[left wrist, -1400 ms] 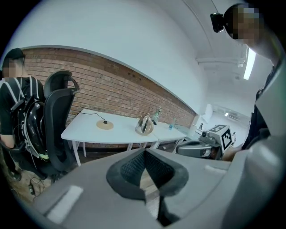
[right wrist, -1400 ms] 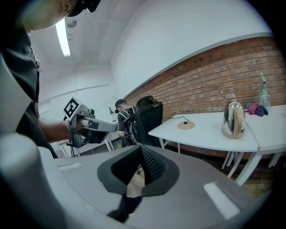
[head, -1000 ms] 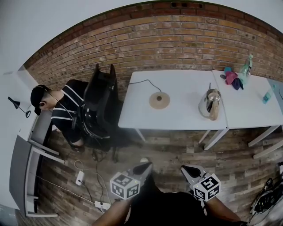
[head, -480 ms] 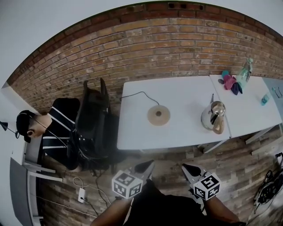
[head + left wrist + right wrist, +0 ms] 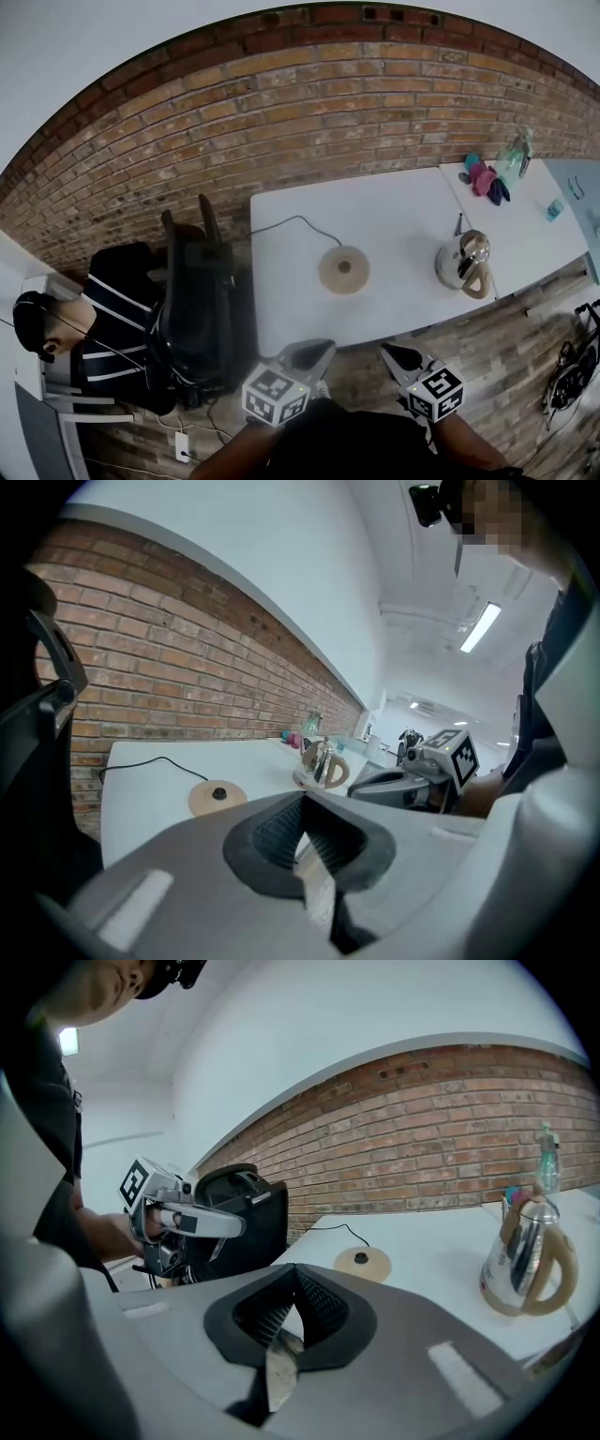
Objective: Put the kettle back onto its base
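Kettle (image 5: 462, 262) nr table (image 5: 394, 211) edge (base (image 5: 343, 270) apart).

I hold both tongs low before me, side by side, pointing forward. The left tongs (image 5: 317, 350) are closed with nothing between them; the right tongs (image 5: 391, 355) are likewise closed and empty.

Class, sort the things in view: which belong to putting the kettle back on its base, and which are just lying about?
Job: kettle, round base, cord.
Lying about: spray bottle, pink cloth, small bottle, black chair.
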A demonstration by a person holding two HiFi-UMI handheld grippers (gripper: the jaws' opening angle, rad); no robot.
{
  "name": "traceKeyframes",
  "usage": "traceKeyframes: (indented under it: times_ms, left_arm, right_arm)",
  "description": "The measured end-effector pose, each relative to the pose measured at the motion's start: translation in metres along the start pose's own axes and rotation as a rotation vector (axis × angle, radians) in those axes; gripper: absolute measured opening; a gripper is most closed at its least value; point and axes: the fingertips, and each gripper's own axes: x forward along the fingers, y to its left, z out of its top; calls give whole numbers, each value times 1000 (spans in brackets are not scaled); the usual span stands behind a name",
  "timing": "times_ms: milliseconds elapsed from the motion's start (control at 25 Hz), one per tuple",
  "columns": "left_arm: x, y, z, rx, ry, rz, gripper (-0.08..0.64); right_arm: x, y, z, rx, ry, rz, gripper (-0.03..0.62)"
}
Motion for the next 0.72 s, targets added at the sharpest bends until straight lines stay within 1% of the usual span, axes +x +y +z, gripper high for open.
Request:
traceKeyframes:
  times_ms: [200,320,480,560,720]
  left_arm:
    - [2,15,9,8,23,-103,1]
    - [4,24,7,11,37,-140,1]
    - [8,39,7,-16,32,-135,1]
    - [12,41,9,-16,30,-130,1]
    - [20,47,12,-23,29,-87,1]
  right_arm:
    - [36,4,20,8,-4,-35,28]
    - [47,6,24,10,-4,-56,28]
    - [49,3,22,13,13,-77,28]
    - [48,-2,22,16,12,-78,28]
    - [50,-13,23,5,21,-45,28]
